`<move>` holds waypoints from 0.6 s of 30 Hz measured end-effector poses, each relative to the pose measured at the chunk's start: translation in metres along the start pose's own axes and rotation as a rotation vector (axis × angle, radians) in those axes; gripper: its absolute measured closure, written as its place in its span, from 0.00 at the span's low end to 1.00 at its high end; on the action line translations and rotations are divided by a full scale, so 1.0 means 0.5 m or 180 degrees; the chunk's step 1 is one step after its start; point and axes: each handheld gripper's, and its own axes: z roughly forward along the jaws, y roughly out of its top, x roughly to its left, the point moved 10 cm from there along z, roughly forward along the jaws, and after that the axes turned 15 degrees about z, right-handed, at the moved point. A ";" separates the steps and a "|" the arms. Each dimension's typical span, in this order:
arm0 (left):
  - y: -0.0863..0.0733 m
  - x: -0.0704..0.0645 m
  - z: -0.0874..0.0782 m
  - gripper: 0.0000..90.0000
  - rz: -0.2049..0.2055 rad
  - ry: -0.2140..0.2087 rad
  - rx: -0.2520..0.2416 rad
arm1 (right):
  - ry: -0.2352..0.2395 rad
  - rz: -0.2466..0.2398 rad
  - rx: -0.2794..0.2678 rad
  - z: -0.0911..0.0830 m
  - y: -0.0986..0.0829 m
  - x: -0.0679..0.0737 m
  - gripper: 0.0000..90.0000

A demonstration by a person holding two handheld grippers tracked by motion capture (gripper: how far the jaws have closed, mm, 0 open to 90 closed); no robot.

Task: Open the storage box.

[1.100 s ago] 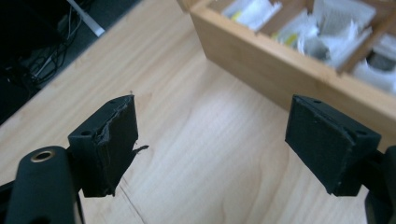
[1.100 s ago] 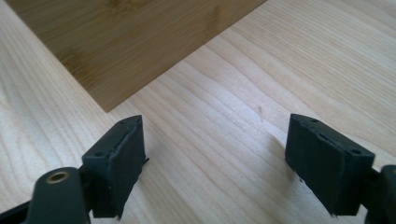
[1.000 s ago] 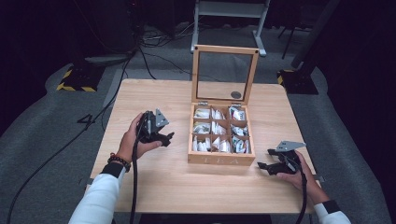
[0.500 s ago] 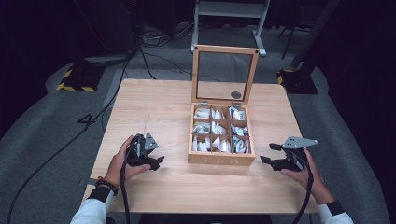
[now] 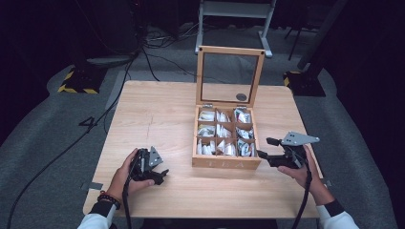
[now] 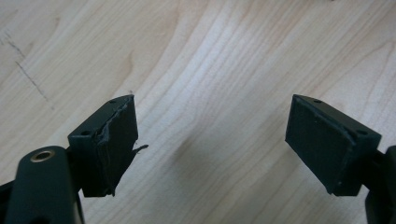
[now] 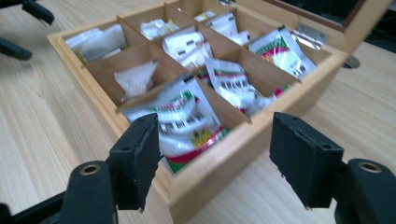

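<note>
Right gripper view: a white tea sachet (image 7: 184,122) with red and green print is seen in the near corner compartment of the wooden box (image 7: 219,158), leaning against the divider and rising a little above the rim. It lies between and just beyond the jaws of the right claw (image 7: 215,161), which are spread wide and hold nothing. The sachet is judged to be very light, thin and soft, its glossy wrapper probably slippery and easily creased; a hold on its raised upper edge, where it clears the wall, is judged best, with a gentle squeeze so the contents are not crushed. Its neighbours in the adjoining compartments are packed close and could be dragged along.

In the high view the box (image 5: 226,162) is seen right of the centre of the surface (image 5: 157,109), its nine compartments filled with sachets and its glass-paned lid (image 5: 231,74) standing upright at 12 o'clock. The right claw (image 5: 265,149) is held at about 4 o'clock of the box, just beside its near right corner, pointing at it. The left claw (image 5: 162,175) is seen at 8 o'clock of the box, well apart from it, near the front edge. In the left gripper view its jaws are spread and empty over bare wood (image 6: 210,70), and the pad (image 6: 114,149) on one jaw looks torn.
</note>
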 end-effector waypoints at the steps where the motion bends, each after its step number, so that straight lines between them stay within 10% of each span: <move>1: -0.002 -0.002 0.001 0.19 -0.0019 0.0010 -0.0003 | 0.0018 -0.0006 0.0000 0.005 0.005 0.006 0.38; 18: -0.061 -0.036 -0.025 0.20 -0.0607 -0.0148 -0.0256 | 0.0367 -0.0205 0.0218 0.113 0.042 0.113 0.41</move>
